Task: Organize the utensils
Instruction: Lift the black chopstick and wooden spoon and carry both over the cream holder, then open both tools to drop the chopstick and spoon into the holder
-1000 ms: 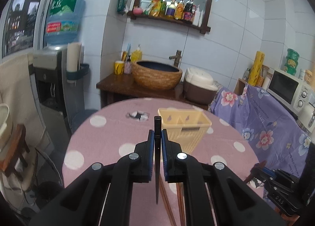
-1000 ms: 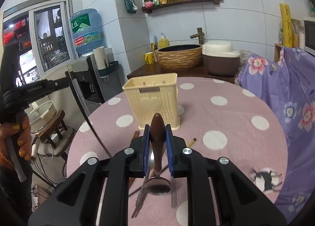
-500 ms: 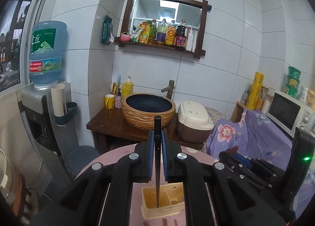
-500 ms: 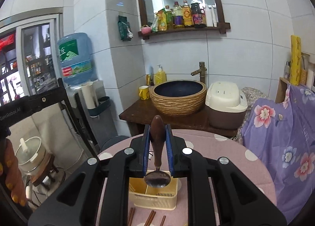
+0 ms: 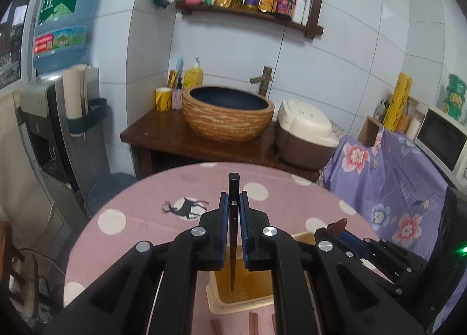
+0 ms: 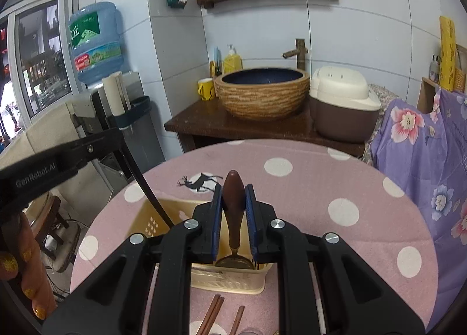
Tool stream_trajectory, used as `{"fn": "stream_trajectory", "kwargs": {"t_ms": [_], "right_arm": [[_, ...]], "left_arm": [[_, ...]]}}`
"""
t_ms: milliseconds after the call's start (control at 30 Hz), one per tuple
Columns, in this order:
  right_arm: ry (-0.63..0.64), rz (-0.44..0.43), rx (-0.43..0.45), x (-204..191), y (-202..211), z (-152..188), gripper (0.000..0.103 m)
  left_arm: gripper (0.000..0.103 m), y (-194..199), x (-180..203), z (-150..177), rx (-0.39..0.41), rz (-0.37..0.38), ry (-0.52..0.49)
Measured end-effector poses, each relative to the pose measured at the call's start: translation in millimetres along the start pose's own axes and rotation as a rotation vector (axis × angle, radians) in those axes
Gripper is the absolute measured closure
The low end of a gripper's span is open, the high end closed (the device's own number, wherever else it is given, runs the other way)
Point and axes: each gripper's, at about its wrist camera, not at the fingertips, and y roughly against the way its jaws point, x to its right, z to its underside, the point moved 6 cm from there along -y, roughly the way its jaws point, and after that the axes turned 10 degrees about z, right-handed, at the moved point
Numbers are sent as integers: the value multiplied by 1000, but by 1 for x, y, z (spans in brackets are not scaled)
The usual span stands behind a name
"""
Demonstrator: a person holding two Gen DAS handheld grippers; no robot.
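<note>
My left gripper is shut on a black chopstick that hangs point down into the cream utensil basket. My right gripper is shut on the brown wooden handle of a spoon; its metal bowl hangs just above the same basket. In the right wrist view the left gripper comes in from the left and its chopstick slants down into the basket's left side. The right gripper also shows at the right of the left wrist view.
The basket stands on a round pink polka-dot table. Brown chopsticks lie on the table just in front of the basket. Behind the table are a wooden stand with a woven basin, a rice cooker and a water dispenser.
Both grippers have tilted and come down over the basket. The chopstick tip and the spoon bowl now hang at the basket's opening, and the basket looks much nearer.
</note>
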Motion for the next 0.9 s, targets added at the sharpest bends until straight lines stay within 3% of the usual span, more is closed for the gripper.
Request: {"fn": "stream_trajectory", "kwargs": {"t_ms": [333,367,400,467,533,767,900], "right_arm": [[-47,12,-12,8,-15,11,87],[-52,17,-5,9,-14,11,84],[-52,23,0,10,-13,11,76],[-62,25,21,13,-8,12,62],[-67,28,40,16,-2,13,56],[26,68,106,14,38,37,56],[88,89,60,16,51,76,56]], "left_arm": [[94,-9,-7,13,-7,-6,-6],[94,-9,-7,13,-10,-1,-1],[93,-9,-7,14,-14,7,-1],[82,-4,-4,15,-16,23,-6],[53,3,-1,18,4,39,-9],[40,36,4,53,-5,45,-32],[39,46,-10,95,-62,-12,-49]]}}
